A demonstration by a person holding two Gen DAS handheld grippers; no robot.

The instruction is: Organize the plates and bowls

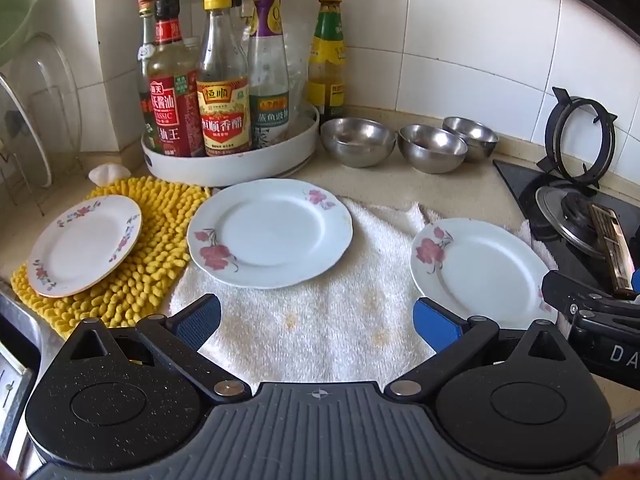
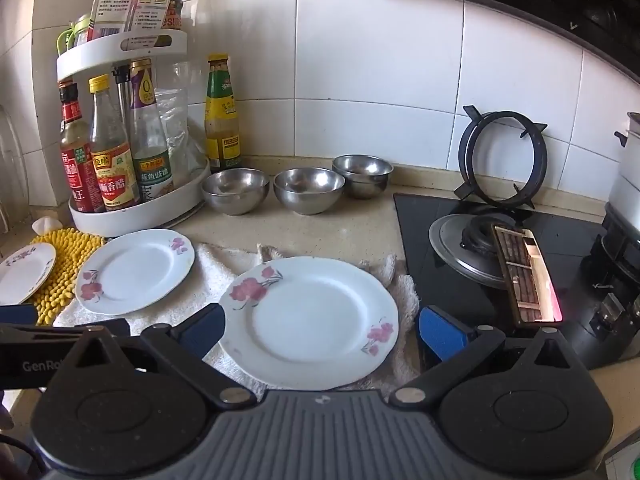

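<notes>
Three white flowered plates lie on the counter: a small plate (image 1: 84, 245) on a yellow mat, a middle plate (image 1: 270, 233) (image 2: 135, 271) and a right plate (image 1: 480, 272) (image 2: 310, 322) on a white towel. Three steel bowls (image 1: 358, 141) (image 1: 433, 153) (image 1: 471, 136) (image 2: 235, 190) (image 2: 309, 190) (image 2: 362, 175) stand in a row behind them. My left gripper (image 1: 316, 322) is open and empty above the towel, in front of the middle plate. My right gripper (image 2: 320, 330) is open, with its fingers on either side of the right plate's near part.
A white two-tier rack (image 1: 232, 160) of sauce bottles stands at the back left, with a green-labelled bottle (image 1: 327, 56) beside it. A gas hob (image 2: 500, 248) with a loose pan support (image 2: 502, 158) is at the right. A dish rack (image 1: 28, 128) is at far left.
</notes>
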